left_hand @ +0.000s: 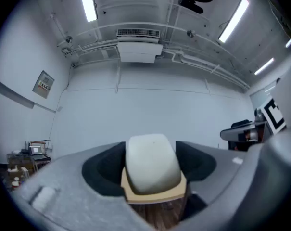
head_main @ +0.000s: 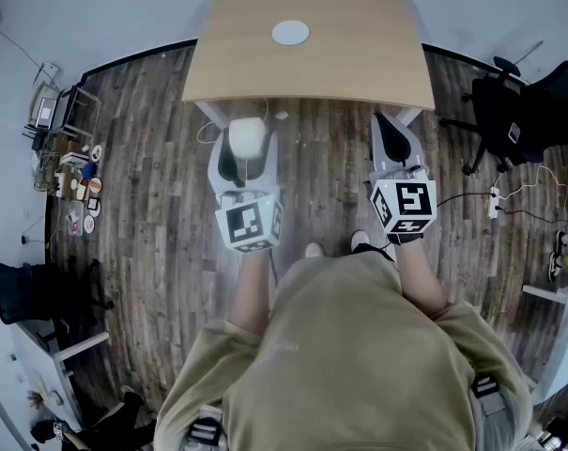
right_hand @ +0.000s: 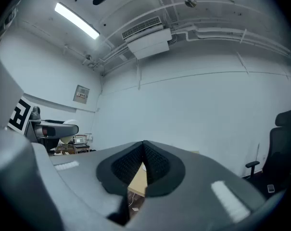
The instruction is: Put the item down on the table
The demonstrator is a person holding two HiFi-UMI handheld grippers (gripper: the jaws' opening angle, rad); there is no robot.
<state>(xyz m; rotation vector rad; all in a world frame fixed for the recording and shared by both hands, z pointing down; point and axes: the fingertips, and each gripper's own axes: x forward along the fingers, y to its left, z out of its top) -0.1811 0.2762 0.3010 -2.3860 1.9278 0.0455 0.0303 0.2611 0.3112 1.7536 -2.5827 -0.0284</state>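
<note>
Left gripper jaws clamped on one white item; right gripper jaws together, empty; one table, one disc

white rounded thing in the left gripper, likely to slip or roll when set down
The white rounded thing looks smooth and domed, so it may slip in the left gripper. Its curved sides could let it rock or roll on the table.

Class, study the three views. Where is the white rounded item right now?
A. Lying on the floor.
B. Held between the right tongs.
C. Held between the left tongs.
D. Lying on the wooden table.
C: the left gripper view shows the white rounded item clamped between the left tongs; the right tongs are shut and empty.
</note>
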